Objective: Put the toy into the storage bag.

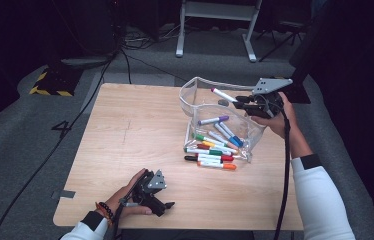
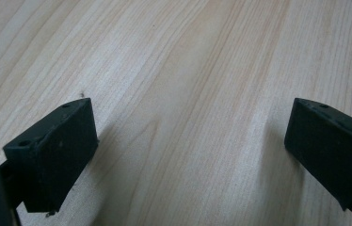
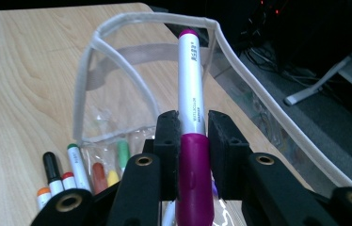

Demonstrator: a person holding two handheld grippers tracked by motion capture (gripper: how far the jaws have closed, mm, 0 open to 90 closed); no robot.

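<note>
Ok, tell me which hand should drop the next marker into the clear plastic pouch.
Right. The right gripper is shut on the white marker with the magenta cap, held at the open mouth of the clear plastic pouch. The left gripper rests open near the wooden table's front edge.

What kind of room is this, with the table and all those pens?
Probably a lab or studio set up for recording tabletop work. A lone wooden table stands on grey carpet, cables trail over the floor, hazard tape marks a floor edge, and a metal stand's feet show behind.
</note>
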